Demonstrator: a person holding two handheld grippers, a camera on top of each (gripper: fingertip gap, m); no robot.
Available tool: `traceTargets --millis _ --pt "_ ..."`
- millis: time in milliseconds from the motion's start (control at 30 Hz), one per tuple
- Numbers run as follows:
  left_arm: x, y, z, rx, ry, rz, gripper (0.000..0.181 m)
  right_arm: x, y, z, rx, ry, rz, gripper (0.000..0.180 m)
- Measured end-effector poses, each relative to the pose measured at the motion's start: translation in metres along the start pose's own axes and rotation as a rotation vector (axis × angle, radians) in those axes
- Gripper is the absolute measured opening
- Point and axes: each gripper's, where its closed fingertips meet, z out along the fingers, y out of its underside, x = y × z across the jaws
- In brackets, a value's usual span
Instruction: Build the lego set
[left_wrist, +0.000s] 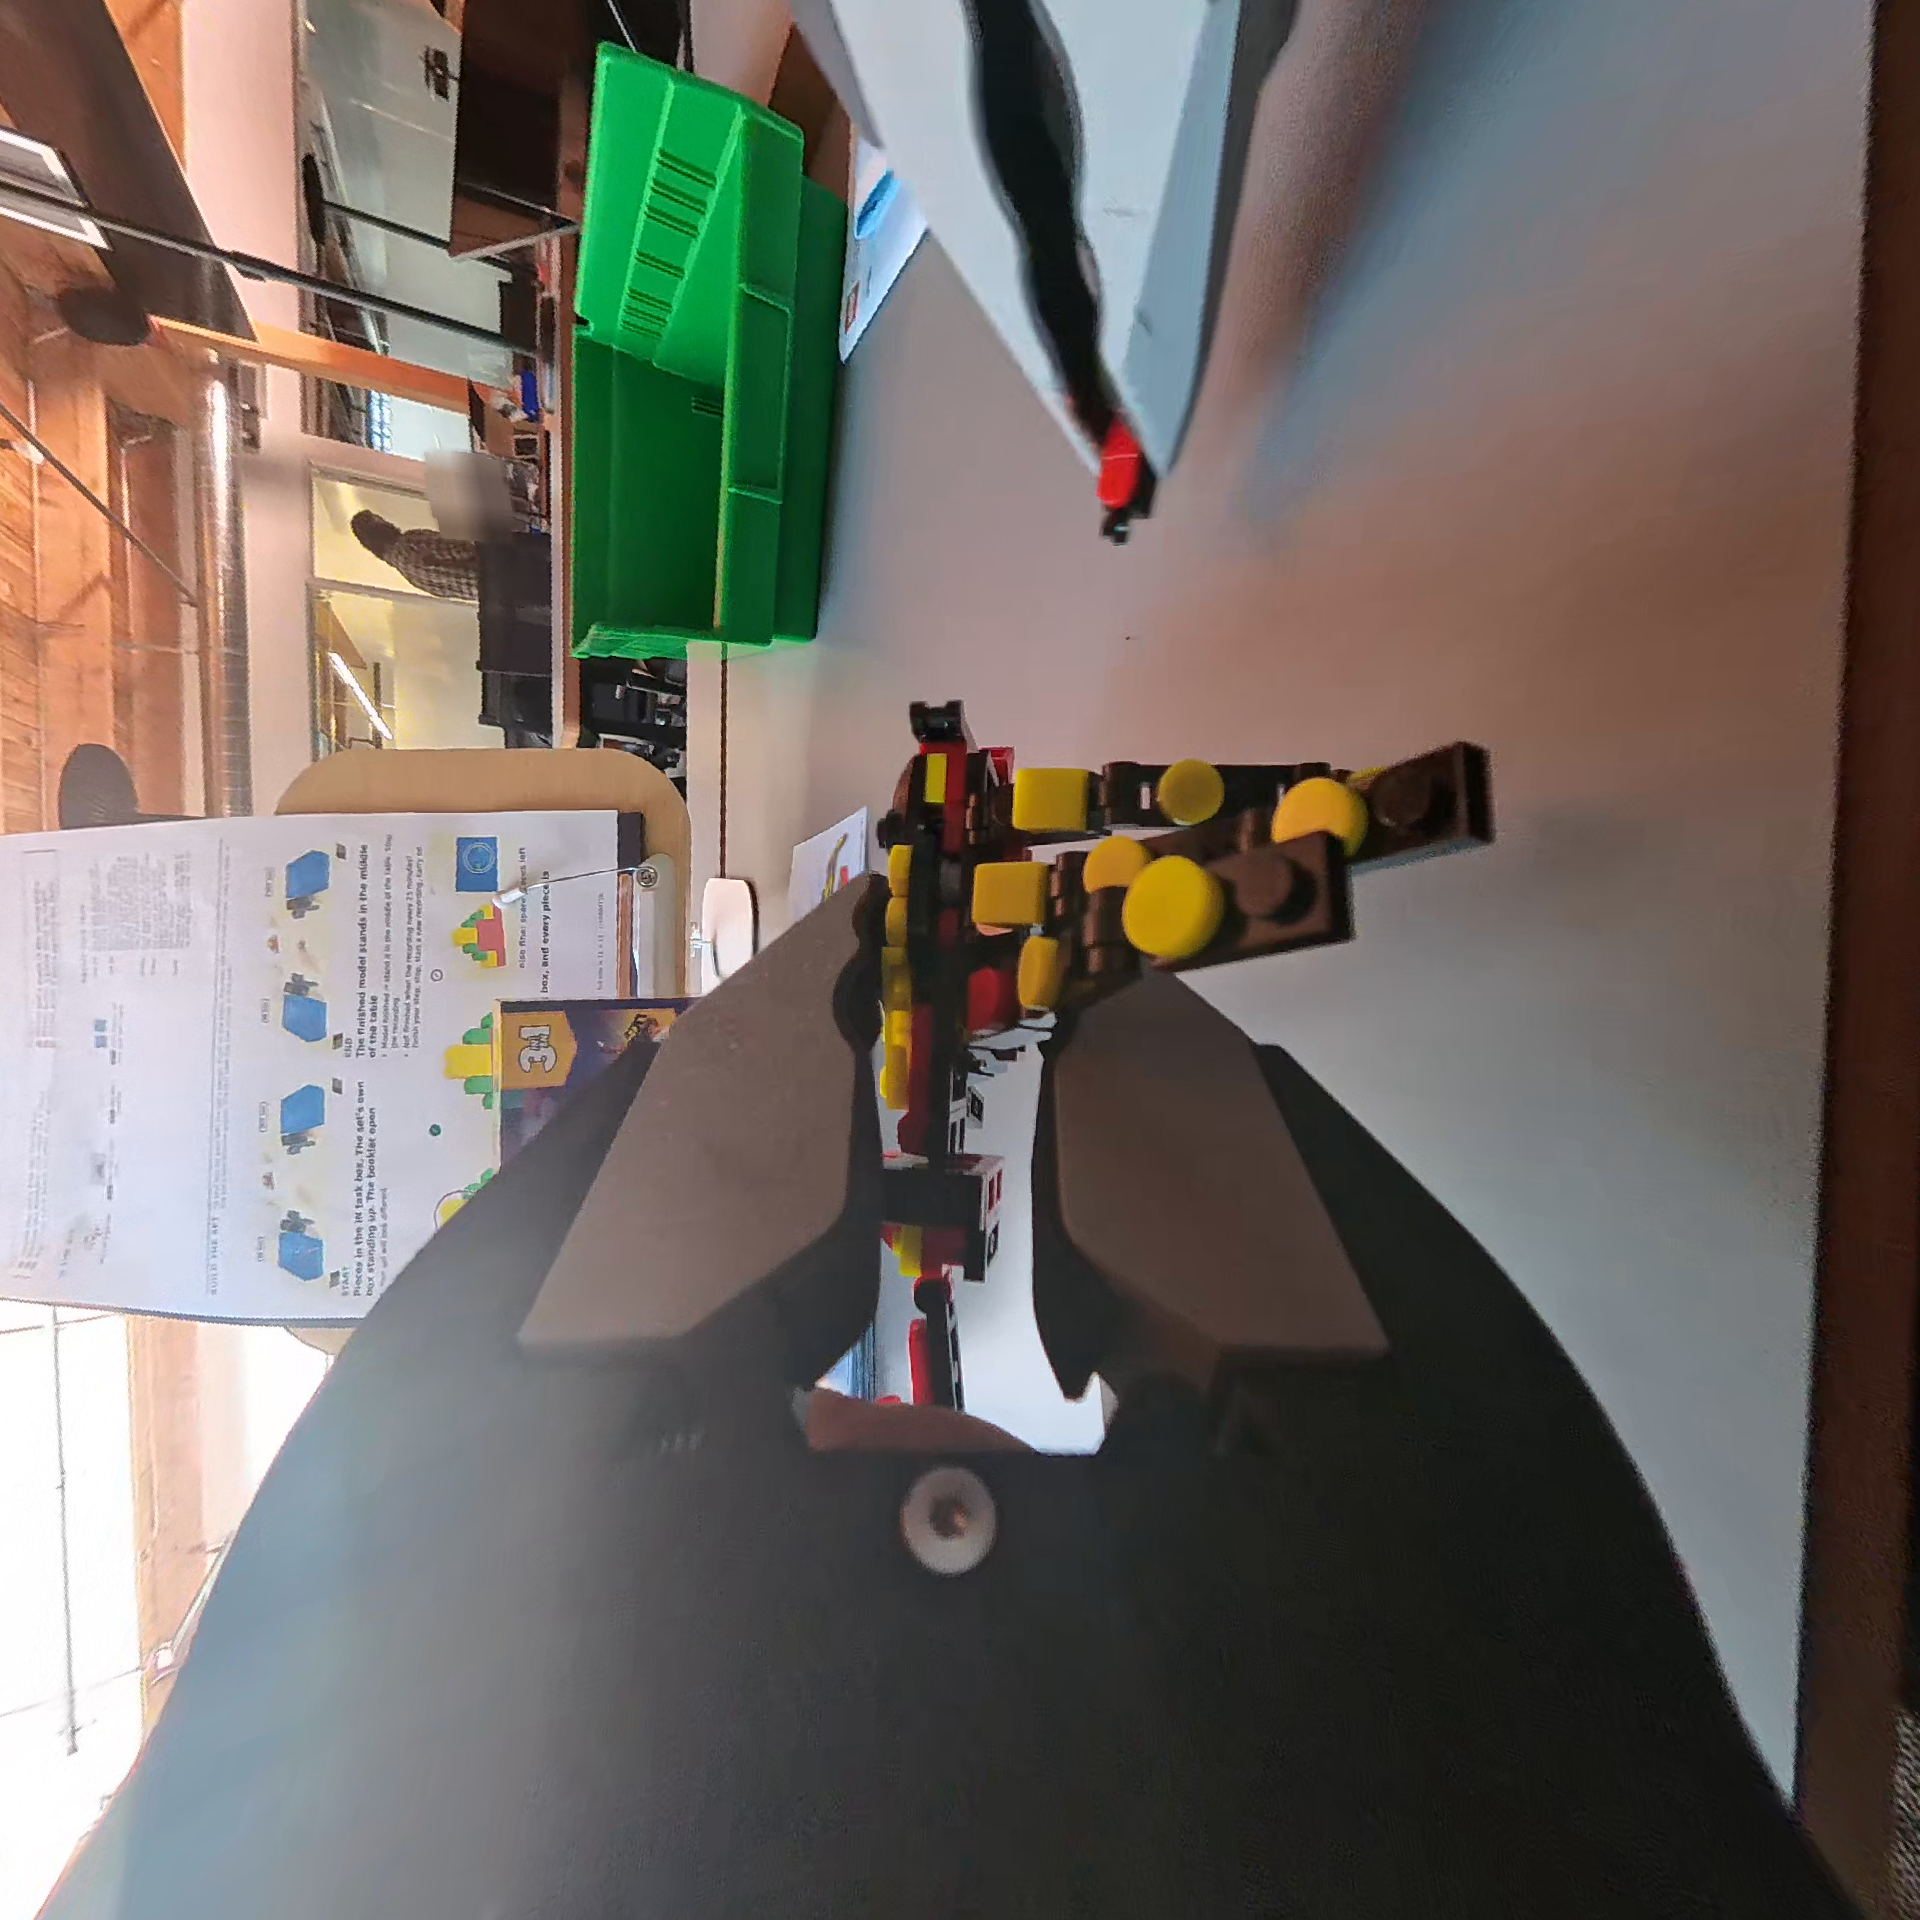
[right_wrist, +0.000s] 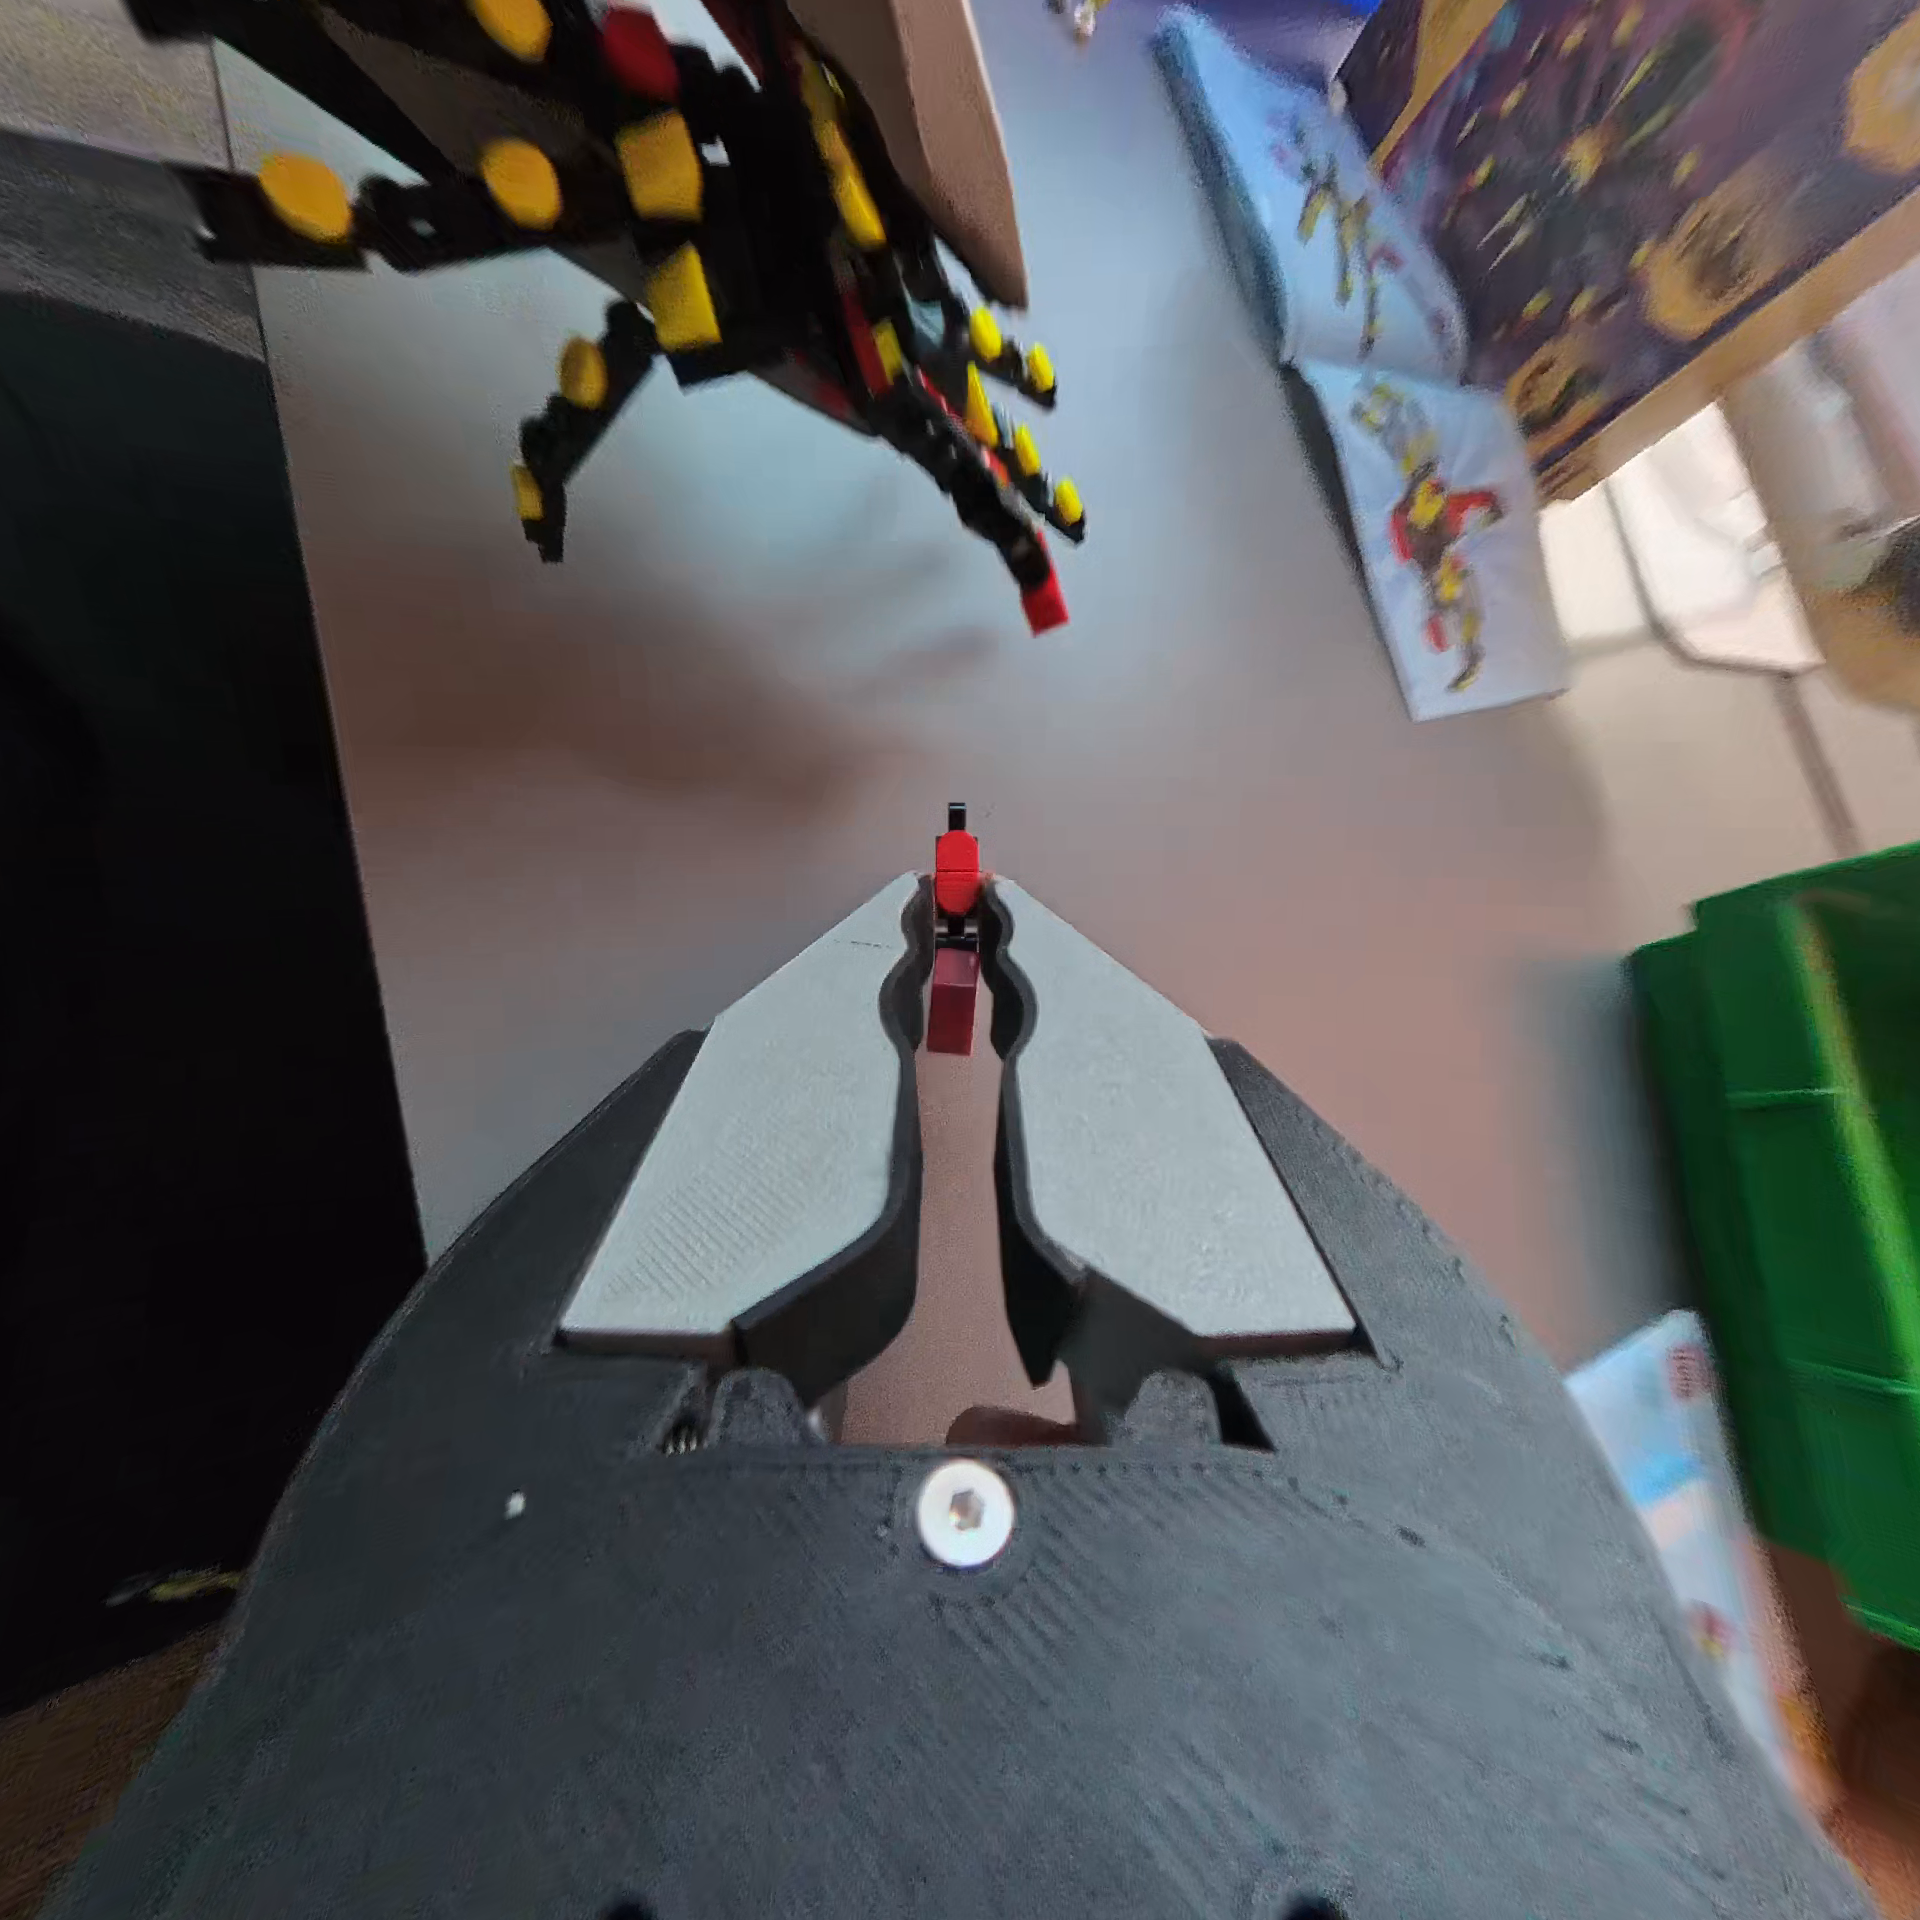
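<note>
Left claw (left_wrist: 956, 997) clamps lego model (left_wrist: 1039, 935), wings pointing ahead. Right claw (right_wrist: 956, 894) pinches red piece (right_wrist: 956, 935), long axis forward.

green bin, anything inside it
In the left wrist view the green bin shows only bare green dividers and walls in its open compartments. The floor near its far wall is hidden by the rim, and the right wrist view shows just a blurred corner.

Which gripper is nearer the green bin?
Cannot tell for sure. The left gripper holds the model off to one side of the green bin; the right gripper has it alongside.
</note>
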Motion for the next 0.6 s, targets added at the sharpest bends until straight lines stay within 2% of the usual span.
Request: traceTargets --millis 167,267,600 --pt "0.003 -0.002 0.002 -0.042 0.023 0.024 0.024 0.006 -0.035 -0.015 -0.038 0.297 -0.334 0.004" --pt "0.001 -0.004 0.001 -0.055 0.018 0.039 0.024 0.000 -0.049 -0.017 -0.032 0.396 -0.474 0.004" --pt "0.001 -0.008 -0.001 -0.058 -0.005 0.041 0.024 -0.006 -0.057 -0.021 -0.069 0.530 -0.598 0.004"
